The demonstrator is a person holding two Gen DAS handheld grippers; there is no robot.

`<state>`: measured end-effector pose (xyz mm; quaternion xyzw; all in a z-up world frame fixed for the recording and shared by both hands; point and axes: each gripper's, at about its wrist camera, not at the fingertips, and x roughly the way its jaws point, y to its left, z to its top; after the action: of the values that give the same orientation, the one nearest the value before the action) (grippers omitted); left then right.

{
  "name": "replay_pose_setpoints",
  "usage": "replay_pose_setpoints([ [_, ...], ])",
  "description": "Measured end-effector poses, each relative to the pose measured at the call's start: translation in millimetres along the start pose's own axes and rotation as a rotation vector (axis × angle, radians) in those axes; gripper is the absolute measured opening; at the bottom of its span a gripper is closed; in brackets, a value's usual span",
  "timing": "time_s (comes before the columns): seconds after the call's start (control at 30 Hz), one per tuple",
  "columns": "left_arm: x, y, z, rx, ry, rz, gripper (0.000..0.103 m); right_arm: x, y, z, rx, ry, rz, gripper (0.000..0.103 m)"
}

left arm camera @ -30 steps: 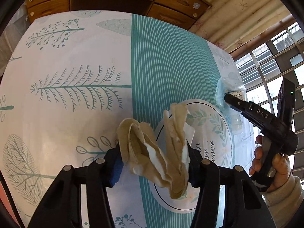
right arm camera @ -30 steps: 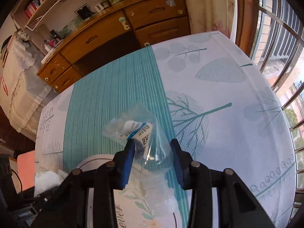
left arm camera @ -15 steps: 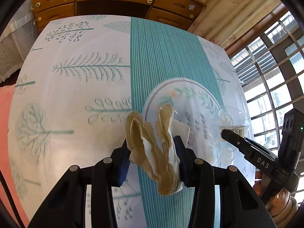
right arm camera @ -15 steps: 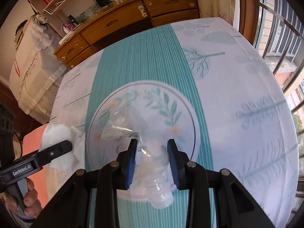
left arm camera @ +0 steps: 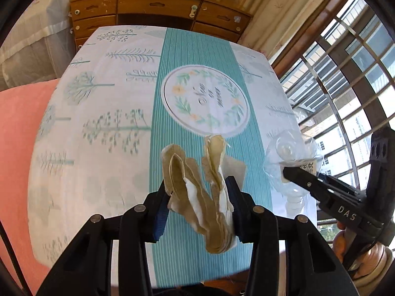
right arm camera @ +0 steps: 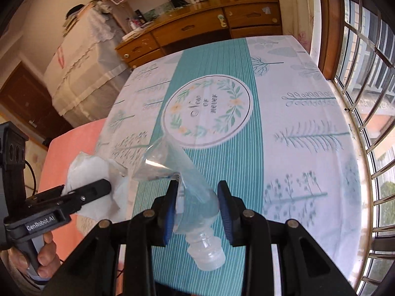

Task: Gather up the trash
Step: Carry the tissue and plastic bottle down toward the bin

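Wooden drawers (left arm camera: 158,12) stood at the top of the frame behind a counter (left arm camera: 103,162) draped in a teal-striped, tree-printed cloth; barred windows (left arm camera: 350,79) ran along its right edge. Most of the cloth lay bare. Left claw (left arm camera: 197,187) pinched a crumpled wad of brown paper (left arm camera: 195,185), low centre, held above the cloth. Right claw (right arm camera: 197,192) clamped a crushed clear plastic bottle (right arm camera: 195,202), cap end hanging toward the near counter edge.
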<state>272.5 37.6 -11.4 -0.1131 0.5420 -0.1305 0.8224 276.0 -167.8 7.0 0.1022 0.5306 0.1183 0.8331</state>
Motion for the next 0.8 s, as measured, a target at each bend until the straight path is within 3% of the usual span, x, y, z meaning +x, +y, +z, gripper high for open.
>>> replay_pose_setpoints([
  [0.4, -76.4, -58.7, -132.4, 0.003, -0.057, 0.105, 0.041, -83.9, 2.6, -113.1, -0.089, 0.027, 0.086, 0.032],
  [0.6, -95.5, -70.0, -171.3, 0.017, -0.034, 0.153, 0.041, -100.2, -4.9, -148.9, -0.069, 0.063, 0.105, 0.032],
  [0.8, -92.9, -68.3, -196.3, 0.037, 0.017, 0.184, 0.041, -90.4, -9.0, -175.2, -0.034, 0.112, 0.085, 0.032],
])
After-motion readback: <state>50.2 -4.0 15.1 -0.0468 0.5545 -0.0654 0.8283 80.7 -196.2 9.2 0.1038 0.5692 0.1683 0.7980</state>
